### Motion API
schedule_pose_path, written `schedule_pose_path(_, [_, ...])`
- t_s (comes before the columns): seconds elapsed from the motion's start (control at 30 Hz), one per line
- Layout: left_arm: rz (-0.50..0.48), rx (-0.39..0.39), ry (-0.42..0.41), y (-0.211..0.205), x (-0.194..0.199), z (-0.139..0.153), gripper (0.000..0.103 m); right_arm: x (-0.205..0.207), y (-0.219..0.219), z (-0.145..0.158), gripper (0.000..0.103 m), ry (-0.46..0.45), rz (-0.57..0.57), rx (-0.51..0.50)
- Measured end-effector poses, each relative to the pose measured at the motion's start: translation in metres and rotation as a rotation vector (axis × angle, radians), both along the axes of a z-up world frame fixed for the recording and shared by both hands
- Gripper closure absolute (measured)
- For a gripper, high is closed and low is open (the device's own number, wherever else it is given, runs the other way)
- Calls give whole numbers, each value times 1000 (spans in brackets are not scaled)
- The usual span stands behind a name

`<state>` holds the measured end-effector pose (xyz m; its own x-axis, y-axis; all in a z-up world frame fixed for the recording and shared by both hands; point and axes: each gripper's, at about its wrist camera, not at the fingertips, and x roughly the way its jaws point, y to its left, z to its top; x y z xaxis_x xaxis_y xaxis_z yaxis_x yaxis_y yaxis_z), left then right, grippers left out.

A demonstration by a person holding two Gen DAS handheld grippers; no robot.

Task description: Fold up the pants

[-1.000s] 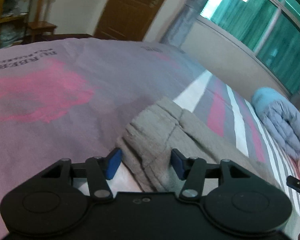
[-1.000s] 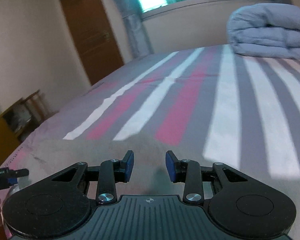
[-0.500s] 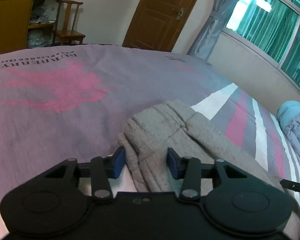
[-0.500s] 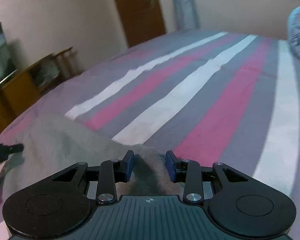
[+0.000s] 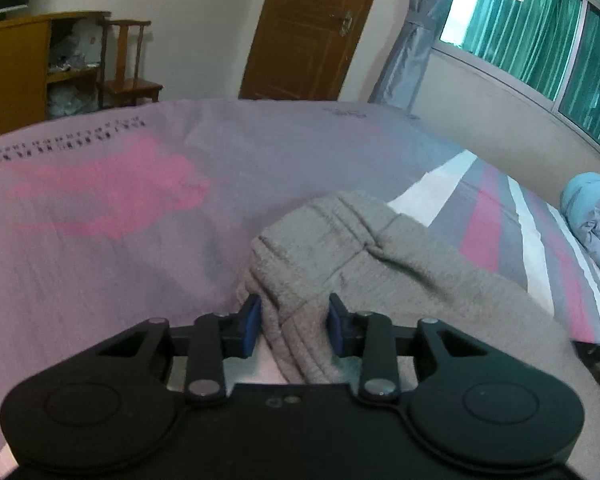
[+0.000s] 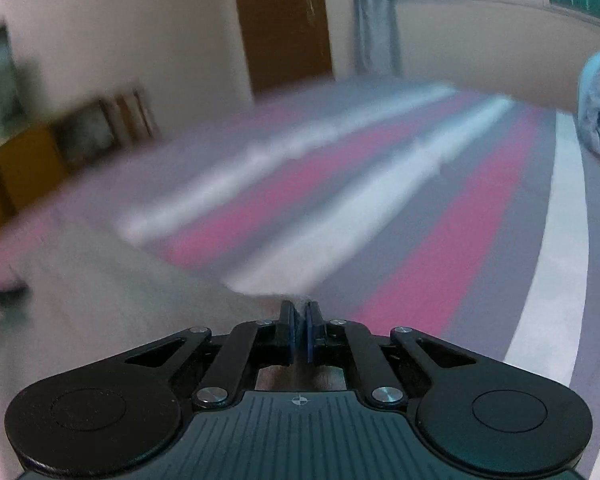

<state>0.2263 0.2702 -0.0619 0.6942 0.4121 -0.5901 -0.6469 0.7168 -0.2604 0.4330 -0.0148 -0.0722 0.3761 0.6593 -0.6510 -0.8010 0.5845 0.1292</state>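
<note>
Grey sweatpants [image 5: 340, 256] lie bunched on the bed. In the left wrist view my left gripper [image 5: 294, 326] has its blue pads apart, with a thick ribbed fold of the pants, the waistband end, between them. The pads touch or nearly touch the cloth. In the right wrist view the pants [image 6: 100, 292] spread to the left, blurred. My right gripper [image 6: 299, 326] is shut, its pads pinching a thin edge of the grey cloth.
The bed sheet [image 5: 100, 200] is mauve with a pink print, and striped pink, white and grey [image 6: 420, 220] further on. A folded blue-grey duvet [image 5: 596, 216] lies at the right. A wooden chair [image 5: 128, 64], cabinet and door stand behind the bed.
My right gripper has closed on the pants' edge and swung; its view is now blurred. My left gripper's pads have narrowed around the waistband fold and it sits lower over it.
</note>
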Motion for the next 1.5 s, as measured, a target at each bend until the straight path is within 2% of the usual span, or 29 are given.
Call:
schedule_pose_path(0.03, [-12,0,6,2,0,2,72,-2,7,-13,98,4,1,-52])
schedule_pose_path(0.07, [-29,-3,16,4,-1,5,71,-6,7,-13,97,-23,-13,-46])
schedule_pose_path(0.1, [-37,-14,5,6,-4,8,64,-7,4,-7,94,-20,-40,-23])
schedule_pose_path(0.13, [-35,-15,-10,8,-10,13,47,-8,-3,1,89,-14,-66,11])
schedule_pose_path(0.17, [-16,14,-2,8,-16,18,39,-12,-16,12,86,-30,-102,69])
schedule_pose_path(0.2, [-9,48,3,5,-20,23,37,-18,-33,23,84,-46,-139,133])
schedule_pose_path(0.27, [-41,102,-20,-6,-28,36,41,-29,-76,39,83,-26,-195,222])
schedule_pose_path(0.4, [-170,231,-71,-55,-20,54,40,-68,-159,43,83,-94,-329,268])
schedule_pose_path(0.43, [-204,232,-82,-65,-13,53,37,-77,-171,37,83,-98,-368,266])
schedule_pose_path(0.5, [-286,211,-56,-80,8,43,35,-80,-181,21,83,-23,-396,236])
schedule_pose_path(0.53, [-313,202,-9,-84,19,35,36,-81,-180,12,83,10,-399,208])
schedule_pose_path(0.6, [-355,126,112,-79,36,11,36,-79,-174,-10,83,46,-412,86])
schedule_pose_path(0.7, [-421,158,59,-74,24,-8,36,-83,-220,-14,83,36,-580,109])
schedule_pose_path(0.77, [-438,164,51,-74,22,-10,36,-88,-277,-13,83,14,-743,102])
schedule_pose_path(0.8, [-437,164,53,-75,23,-10,36,-87,-306,-14,83,32,-780,111])
schedule_pose_path(0.87, [-431,176,54,-78,24,-11,36,-94,-366,-11,83,62,-866,179])
schedule_pose_path(0.93, [-423,192,48,-82,22,-13,35,-116,-420,5,83,5,-995,225])
schedule_pose_path(1.03, [-410,199,32,-86,17,-13,35,-156,-497,17,83,30,-1104,477])
schedule_pose_path(1.1, [-418,179,31,-83,14,-11,35,-180,-528,18,83,41,-1194,554])
schedule_pose_path(1.2, [-442,162,50,-84,10,-7,35,-198,-558,8,82,131,-1254,667])
schedule_pose_path(1.23, [-445,165,53,-85,9,-6,35,-206,-564,2,78,154,-1267,710])
schedule_pose_path(1.27, [-443,165,50,-85,7,-6,35,-214,-571,0,68,169,-1273,744])
schedule_pose_path(1.3, [-438,161,44,-85,5,-7,35,-218,-573,-5,64,188,-1279,784])
schedule_pose_path(1.4, [-421,169,33,-89,2,-10,35,-224,-580,-12,62,243,-1290,905])
schedule_pose_path(1.5, [-417,180,35,-91,2,-10,35,-212,-580,-14,62,270,-1289,903])
